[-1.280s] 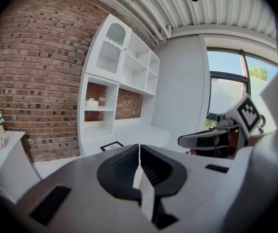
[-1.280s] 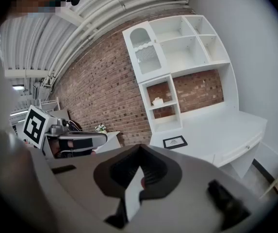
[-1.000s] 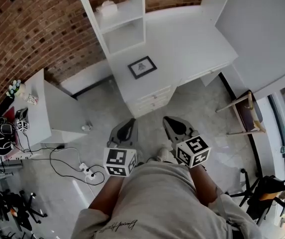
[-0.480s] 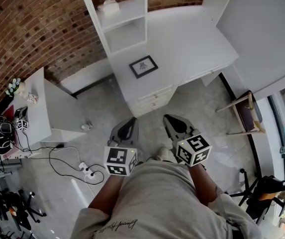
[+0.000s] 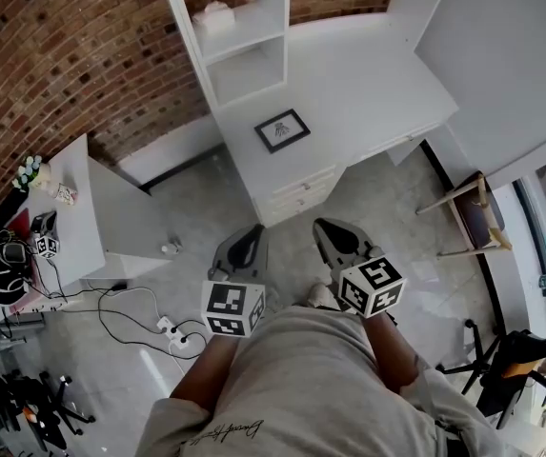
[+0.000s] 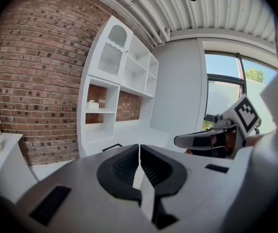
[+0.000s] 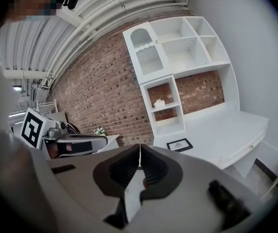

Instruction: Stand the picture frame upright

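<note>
A small black picture frame lies flat on the white desk, near its front left corner; in the right gripper view the picture frame shows just beyond the jaws. My left gripper and right gripper hang side by side over the floor, well short of the desk, close to my body. Both are shut with nothing between the jaws. In the left gripper view only a dark edge of the frame peeks over the left gripper. The right gripper points toward the desk.
A white shelf unit stands on the desk's left end against the brick wall; a tissue box sits in it. Drawers face me. A low white table is at left, cables and a power strip on the floor, a stool at right.
The view has shifted slightly, so the desk and frame sit a little further right and lower in the picture. Both grippers keep their place and stay shut.
</note>
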